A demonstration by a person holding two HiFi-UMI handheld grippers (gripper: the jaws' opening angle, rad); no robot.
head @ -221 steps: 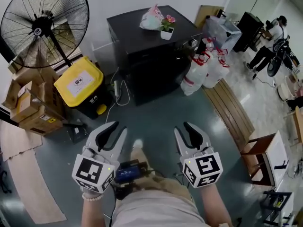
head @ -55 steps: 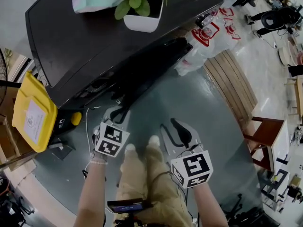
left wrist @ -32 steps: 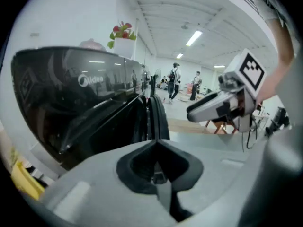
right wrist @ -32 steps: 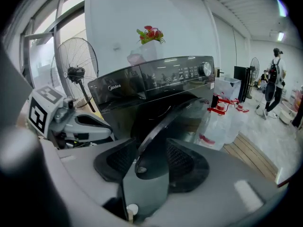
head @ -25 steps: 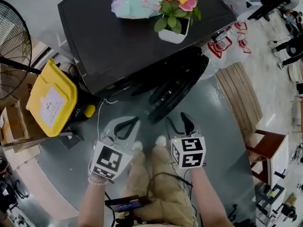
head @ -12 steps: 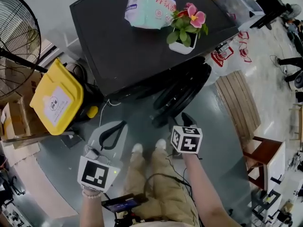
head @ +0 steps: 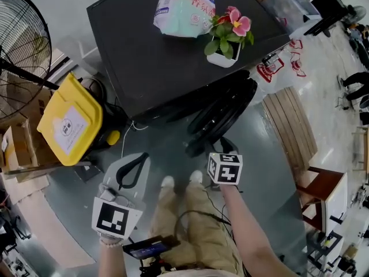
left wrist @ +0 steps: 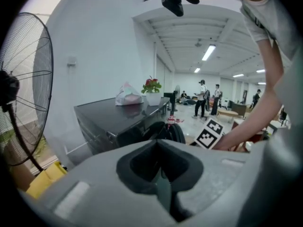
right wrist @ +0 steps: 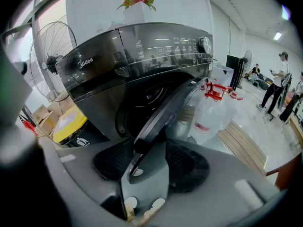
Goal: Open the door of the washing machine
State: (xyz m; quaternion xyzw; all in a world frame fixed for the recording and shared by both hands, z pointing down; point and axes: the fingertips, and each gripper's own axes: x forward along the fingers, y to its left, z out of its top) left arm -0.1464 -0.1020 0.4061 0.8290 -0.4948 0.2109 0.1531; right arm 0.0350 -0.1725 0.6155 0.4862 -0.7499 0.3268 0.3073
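- Right tool [right wrist: 150, 151]: jaws closed on the rim of the door [right wrist: 165, 112], which is gripped from both sides.
- The door stands ajar, angled out from the front of the washing machine [right wrist: 142, 51], directly ahead of the right tool.
- Left tool [left wrist: 158, 143]: jaws fully together, nothing held. It is positioned well to the left of the right tool, apart from the door.
- Flower pot [head: 223, 55] and soft pack [head: 184, 7] sit on the machine top, beyond both tools.

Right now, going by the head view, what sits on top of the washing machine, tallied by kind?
On the washing machine, whose door hangs open:
Potted plant: 1
Soft plastic pack: 1
Total: 2
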